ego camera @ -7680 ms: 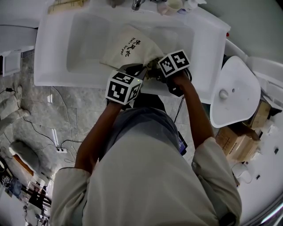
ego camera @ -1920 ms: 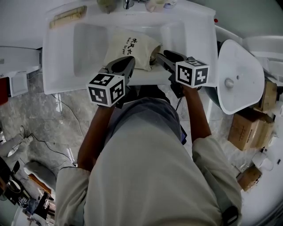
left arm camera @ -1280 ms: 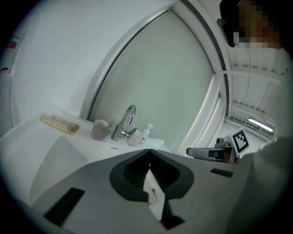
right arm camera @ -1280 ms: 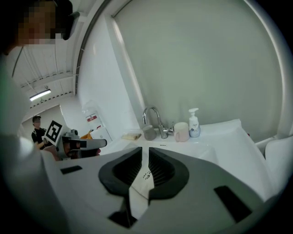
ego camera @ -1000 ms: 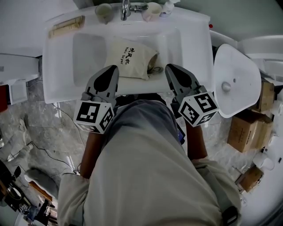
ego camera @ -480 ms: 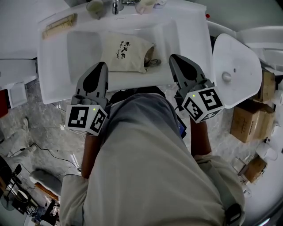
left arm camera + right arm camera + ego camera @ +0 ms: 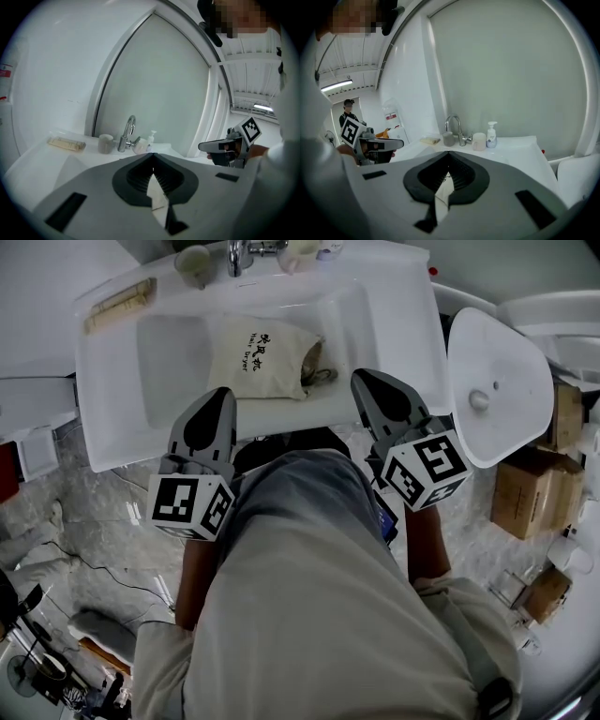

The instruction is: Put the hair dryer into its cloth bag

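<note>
The head view looks steeply down over the person's torso, with the sink at twelve o'clock. Each gripper view sits close behind its own jaws and faces the faucet, which both share. The left view catches the right gripper at three o'clock, and the right view catches the left gripper at nine.

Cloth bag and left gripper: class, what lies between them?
Only the bare white sink rim separates the cloth bag from the left gripper, in the head view.

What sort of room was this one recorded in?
Most likely a bathroom: a white washbasin with a tap at its back, a pump soap bottle beside the tap, and what looks like a toilet at the right.
</note>
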`<state>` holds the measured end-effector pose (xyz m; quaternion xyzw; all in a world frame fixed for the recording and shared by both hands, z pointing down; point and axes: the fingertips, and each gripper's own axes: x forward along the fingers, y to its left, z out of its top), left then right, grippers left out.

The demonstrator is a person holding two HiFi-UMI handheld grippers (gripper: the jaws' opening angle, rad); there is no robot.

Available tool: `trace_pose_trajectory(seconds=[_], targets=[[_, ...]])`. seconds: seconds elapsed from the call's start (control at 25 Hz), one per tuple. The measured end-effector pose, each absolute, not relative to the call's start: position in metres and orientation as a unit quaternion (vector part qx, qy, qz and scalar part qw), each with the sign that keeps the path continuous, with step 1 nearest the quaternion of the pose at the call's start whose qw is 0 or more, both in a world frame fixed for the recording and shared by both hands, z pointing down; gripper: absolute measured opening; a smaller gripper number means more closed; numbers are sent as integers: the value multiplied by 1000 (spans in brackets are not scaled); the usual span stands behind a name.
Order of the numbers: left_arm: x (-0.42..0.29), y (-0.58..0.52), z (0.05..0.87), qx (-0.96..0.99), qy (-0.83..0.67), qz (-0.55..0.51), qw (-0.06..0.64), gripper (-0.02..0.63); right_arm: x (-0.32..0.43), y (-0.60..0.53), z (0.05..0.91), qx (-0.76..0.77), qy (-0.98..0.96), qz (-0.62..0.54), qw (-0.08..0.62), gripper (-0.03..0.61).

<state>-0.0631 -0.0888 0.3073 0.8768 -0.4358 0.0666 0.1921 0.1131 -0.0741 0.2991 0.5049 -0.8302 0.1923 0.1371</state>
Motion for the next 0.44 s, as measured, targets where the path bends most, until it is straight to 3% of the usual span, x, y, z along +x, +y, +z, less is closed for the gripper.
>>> trace_pose_trajectory(seconds=[0.44], targets=[[-56, -80, 321, 877, -419, 64, 227, 8, 121, -68, 320, 529, -803, 225, 158, 9]])
